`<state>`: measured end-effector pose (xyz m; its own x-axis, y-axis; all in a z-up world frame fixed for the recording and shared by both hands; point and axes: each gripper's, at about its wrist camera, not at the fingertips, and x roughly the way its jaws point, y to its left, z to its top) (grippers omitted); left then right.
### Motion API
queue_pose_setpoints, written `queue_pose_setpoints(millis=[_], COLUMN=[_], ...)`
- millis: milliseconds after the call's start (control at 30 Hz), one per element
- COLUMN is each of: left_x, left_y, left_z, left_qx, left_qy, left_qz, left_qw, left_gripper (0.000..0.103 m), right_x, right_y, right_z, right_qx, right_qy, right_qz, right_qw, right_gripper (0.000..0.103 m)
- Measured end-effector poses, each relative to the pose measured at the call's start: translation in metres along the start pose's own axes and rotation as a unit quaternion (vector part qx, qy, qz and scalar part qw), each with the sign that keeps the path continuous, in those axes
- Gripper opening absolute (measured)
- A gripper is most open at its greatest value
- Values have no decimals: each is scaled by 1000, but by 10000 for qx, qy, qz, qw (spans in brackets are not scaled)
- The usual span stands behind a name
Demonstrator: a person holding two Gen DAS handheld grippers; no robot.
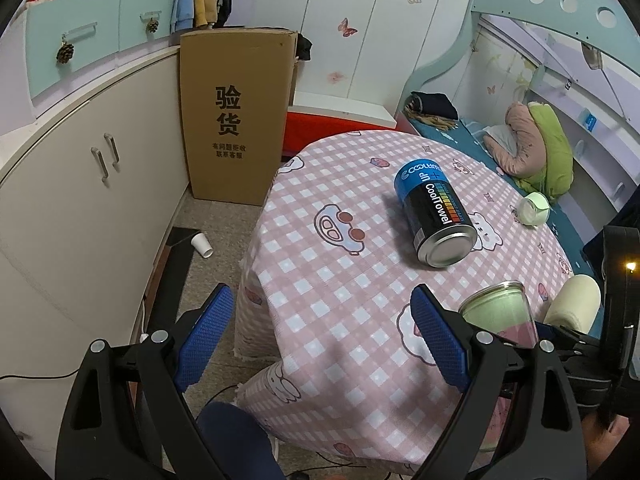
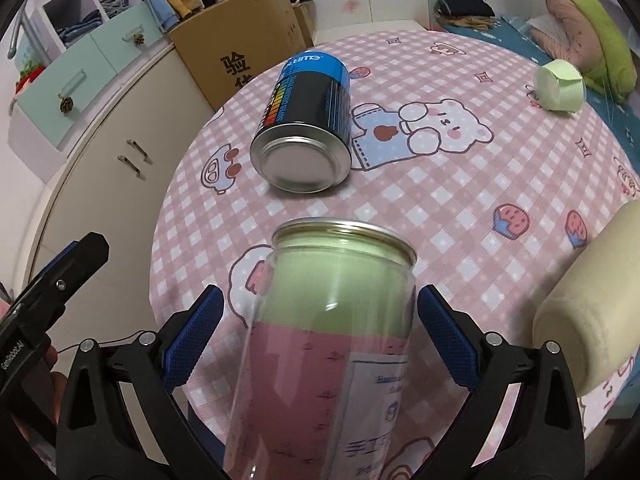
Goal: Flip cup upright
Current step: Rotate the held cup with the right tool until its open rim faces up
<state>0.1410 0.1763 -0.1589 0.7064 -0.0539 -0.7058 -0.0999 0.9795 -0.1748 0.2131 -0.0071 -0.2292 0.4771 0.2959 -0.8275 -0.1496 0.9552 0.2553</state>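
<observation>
A clear plastic can-shaped cup (image 2: 332,320) with a metal rim and green and pink inside lies between the fingers of my right gripper (image 2: 320,332). The blue pads (image 2: 444,332) stand apart from its sides, so the gripper is open. Its rim also shows in the left wrist view (image 1: 496,304). My left gripper (image 1: 320,336) is open and empty over the table's left edge. A blue and black CoolTowel can (image 1: 434,212) lies on its side mid-table, and shows in the right wrist view (image 2: 308,128) too.
The round table has a pink checked cloth (image 1: 340,280). A cream cylinder (image 2: 592,304) lies at the right edge, and a pale green cup (image 2: 560,84) lies at the far right. A cardboard box (image 1: 236,116), cabinets and a bed surround the table.
</observation>
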Motion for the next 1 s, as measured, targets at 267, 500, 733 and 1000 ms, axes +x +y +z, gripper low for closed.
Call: queue_pose_setpoints(millis=[267,500,733,1000], left_x=[6,9,9,5], left_y=[-1,-7,-10,-23], left_z=[2,3,3,4], left_qx=[6,42,51,147], left_qy=[38,65,71,35], left_qz=[-43,-59,-70,-114], left_qw=[10000,10000,9999,9998], left_gripper=[87,87,87,87], right_x=[1,0,-21,-51], right_y=[-3,-6,-3,-6], right_z=[3,5,8,26], right_qx=[-29,-90,-287,-594], right_qy=[2,11,-335,-974], right_qz=[1,66,-67,-480], right_qw=[10000,9999,9990,9923], right_gripper=[94,75,75,74])
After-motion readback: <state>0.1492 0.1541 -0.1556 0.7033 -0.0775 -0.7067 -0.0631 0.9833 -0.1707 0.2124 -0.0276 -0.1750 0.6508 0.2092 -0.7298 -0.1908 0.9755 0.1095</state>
